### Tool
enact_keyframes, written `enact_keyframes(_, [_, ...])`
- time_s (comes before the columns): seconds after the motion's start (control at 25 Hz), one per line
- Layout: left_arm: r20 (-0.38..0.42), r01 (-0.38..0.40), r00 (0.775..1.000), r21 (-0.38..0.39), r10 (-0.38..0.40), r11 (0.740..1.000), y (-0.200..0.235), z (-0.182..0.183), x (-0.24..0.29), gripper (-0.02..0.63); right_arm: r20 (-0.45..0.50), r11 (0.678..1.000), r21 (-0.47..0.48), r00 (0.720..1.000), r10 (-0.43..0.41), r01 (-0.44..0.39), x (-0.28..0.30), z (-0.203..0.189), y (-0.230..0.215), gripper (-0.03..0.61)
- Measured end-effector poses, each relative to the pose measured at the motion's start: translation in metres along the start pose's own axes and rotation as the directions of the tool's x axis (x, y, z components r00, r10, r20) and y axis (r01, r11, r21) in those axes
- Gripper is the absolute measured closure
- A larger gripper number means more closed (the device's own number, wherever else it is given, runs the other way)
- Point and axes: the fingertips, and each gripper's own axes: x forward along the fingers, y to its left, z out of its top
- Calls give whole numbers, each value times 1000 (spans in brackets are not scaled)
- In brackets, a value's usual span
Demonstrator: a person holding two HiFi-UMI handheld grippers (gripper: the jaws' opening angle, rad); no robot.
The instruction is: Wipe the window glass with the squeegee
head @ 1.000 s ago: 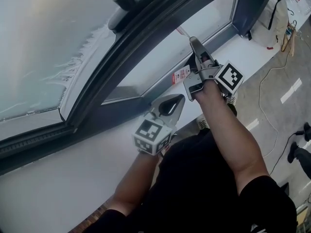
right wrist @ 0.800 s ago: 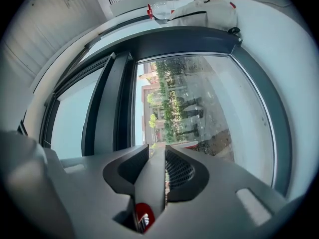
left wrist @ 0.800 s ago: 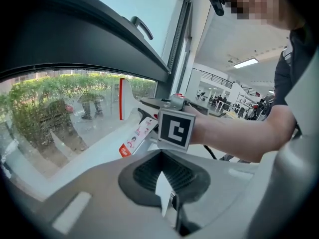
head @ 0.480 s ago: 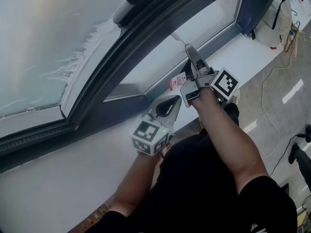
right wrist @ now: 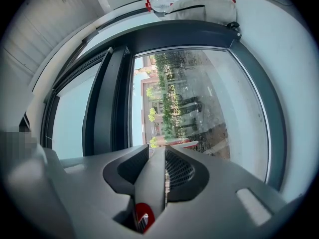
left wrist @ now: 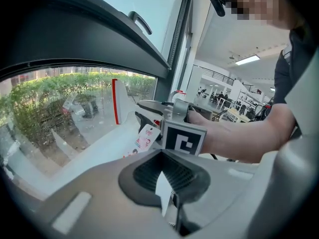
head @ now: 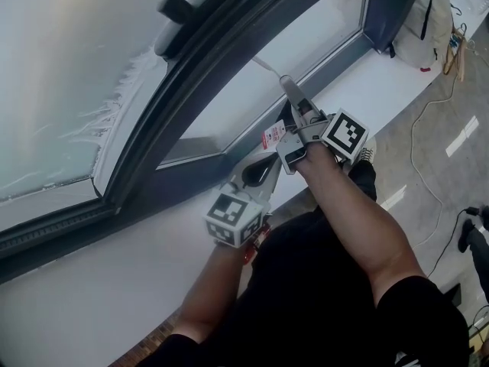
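My right gripper [head: 287,84]: fingers clamped on the squeegee [head: 263,65], which has slid along the window glass [head: 321,29], away from its right corner.
My left gripper [head: 269,161]: fingers closed, empty, below the glass.

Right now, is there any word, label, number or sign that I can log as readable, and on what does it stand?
No text can be read in any view.
Hang tag on the squeegee: red and white print, too small to read.
Marker cube on the right gripper: black-and-white square pattern, no letters.
Left gripper: the same kind of pattern, no letters.
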Motion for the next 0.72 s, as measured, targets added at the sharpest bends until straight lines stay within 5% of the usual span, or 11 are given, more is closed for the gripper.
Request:
enact_keyframes(0.32, [-15, 46, 999, 17, -46, 999, -19, 23, 28, 614, 45, 998, 0, 997, 57, -57, -20, 45, 5, 448])
enact_keyframes(0.72, [-61, 114, 992, 50, -110, 992, -39, 47, 89, 614, 265, 999, -9, 964, 34, -33, -53, 190, -15, 448])
